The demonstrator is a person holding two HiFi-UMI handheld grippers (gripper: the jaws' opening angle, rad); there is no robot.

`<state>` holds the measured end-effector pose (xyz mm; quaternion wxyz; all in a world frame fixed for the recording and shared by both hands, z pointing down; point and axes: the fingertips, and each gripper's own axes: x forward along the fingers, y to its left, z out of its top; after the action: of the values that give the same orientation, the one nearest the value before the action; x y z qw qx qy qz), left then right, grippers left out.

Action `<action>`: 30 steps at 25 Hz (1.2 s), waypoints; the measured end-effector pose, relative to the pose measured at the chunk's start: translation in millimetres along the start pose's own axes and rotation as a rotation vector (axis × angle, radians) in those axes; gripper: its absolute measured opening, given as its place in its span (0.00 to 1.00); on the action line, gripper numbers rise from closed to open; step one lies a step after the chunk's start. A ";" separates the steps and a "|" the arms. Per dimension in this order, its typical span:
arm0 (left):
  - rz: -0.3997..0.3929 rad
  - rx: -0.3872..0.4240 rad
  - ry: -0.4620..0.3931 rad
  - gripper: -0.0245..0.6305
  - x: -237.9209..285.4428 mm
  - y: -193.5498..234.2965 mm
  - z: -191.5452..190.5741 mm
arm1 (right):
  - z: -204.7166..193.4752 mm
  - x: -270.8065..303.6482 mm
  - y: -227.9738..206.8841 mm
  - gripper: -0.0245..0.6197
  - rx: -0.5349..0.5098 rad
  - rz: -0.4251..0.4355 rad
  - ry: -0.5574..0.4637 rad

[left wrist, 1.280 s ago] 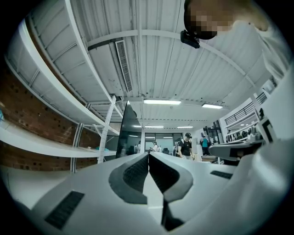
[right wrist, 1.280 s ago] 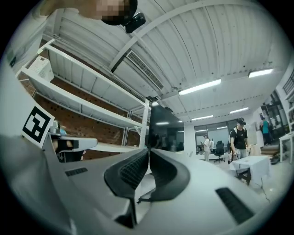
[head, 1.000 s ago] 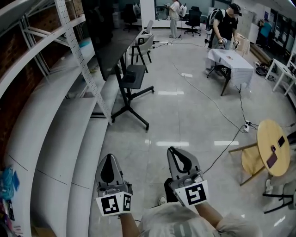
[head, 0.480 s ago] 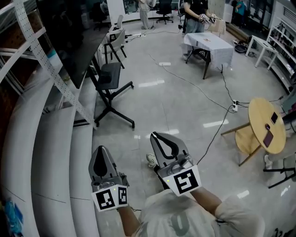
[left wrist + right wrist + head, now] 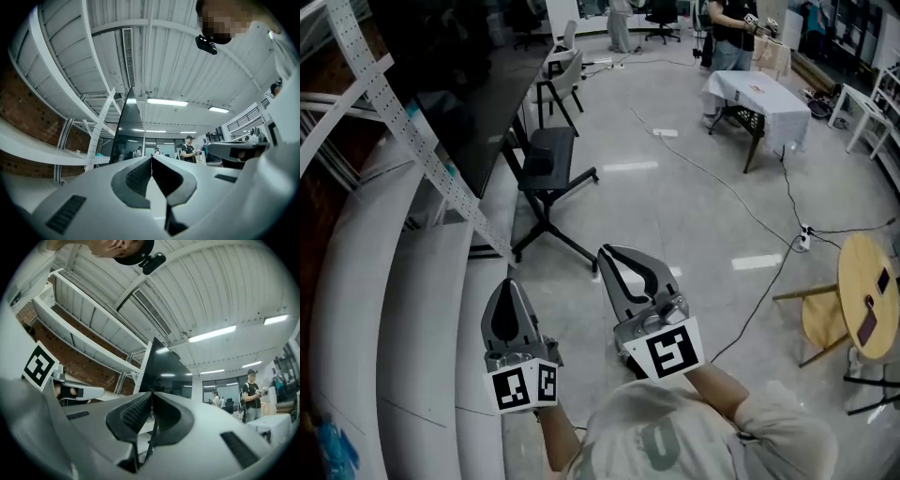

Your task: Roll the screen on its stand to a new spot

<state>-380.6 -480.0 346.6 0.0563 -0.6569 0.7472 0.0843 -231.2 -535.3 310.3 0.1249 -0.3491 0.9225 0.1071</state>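
The screen [image 5: 455, 89] is a large dark panel at the upper left of the head view. It sits on a black stand [image 5: 546, 164] whose legs [image 5: 553, 239] spread over the grey floor. My left gripper [image 5: 508, 285] is shut and empty, low in the view beside the white shelving. My right gripper [image 5: 605, 251] is also shut and empty, its tip just short of the stand's nearest leg. The screen [image 5: 125, 126] shows nearly edge-on above the left gripper [image 5: 151, 158] in the left gripper view. In the right gripper view the screen [image 5: 164, 369] rises behind the right gripper [image 5: 151, 394].
White curved shelves [image 5: 384, 281] with a perforated upright [image 5: 403, 122] run along the left. A white chair [image 5: 567, 67] stands behind the stand. A cloth-covered table [image 5: 759, 98] with a person [image 5: 731, 23] is at the back right. A cable [image 5: 741, 202] crosses the floor towards a round wooden table [image 5: 867, 291].
The head view has swung and the stand now lies closer to my grippers. Both grippers have stayed shut and empty, held side by side.
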 end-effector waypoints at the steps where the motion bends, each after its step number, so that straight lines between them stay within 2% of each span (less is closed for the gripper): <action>1: 0.005 0.009 -0.003 0.06 17.9 9.2 1.3 | -4.1 19.2 -4.8 0.08 -0.007 0.008 -0.003; 7: 0.066 0.036 -0.048 0.06 121.5 68.2 10.2 | -22.6 146.4 -32.6 0.08 -0.026 0.066 -0.059; 12: 0.088 0.050 -0.074 0.06 178.5 111.0 22.7 | -35.2 224.8 -36.5 0.08 -0.033 0.101 -0.075; 17: 0.040 0.040 -0.079 0.06 214.5 145.6 36.2 | -34.3 277.5 -16.7 0.08 -0.014 0.105 -0.108; 19: 0.043 0.057 -0.076 0.07 222.4 163.1 42.6 | -29.5 295.8 -2.2 0.08 -0.014 0.108 -0.137; 23: 0.028 0.075 -0.072 0.07 233.1 184.1 51.7 | -30.8 313.0 29.0 0.08 0.044 0.149 -0.147; 24: 0.010 0.065 -0.066 0.08 238.0 185.1 52.0 | -31.9 315.2 33.5 0.08 0.055 0.160 -0.150; 26: -0.034 0.030 -0.051 0.37 249.2 186.1 53.4 | -35.3 321.7 38.8 0.08 0.078 0.173 -0.154; 27: -0.050 0.015 -0.047 0.38 254.2 187.1 56.1 | -38.3 325.5 41.6 0.11 0.095 0.185 -0.149; 29: -0.074 0.011 -0.050 0.43 264.5 189.9 66.2 | -45.4 334.9 43.8 0.41 0.120 0.211 -0.138; 30: -0.085 0.017 -0.054 0.45 271.1 191.9 72.7 | -49.3 340.6 43.0 0.42 0.131 0.218 -0.133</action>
<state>-608.2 -705.4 232.5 0.0858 -0.6849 0.7176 0.0931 -514.6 -728.1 257.7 0.1957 -0.2303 0.9497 0.0825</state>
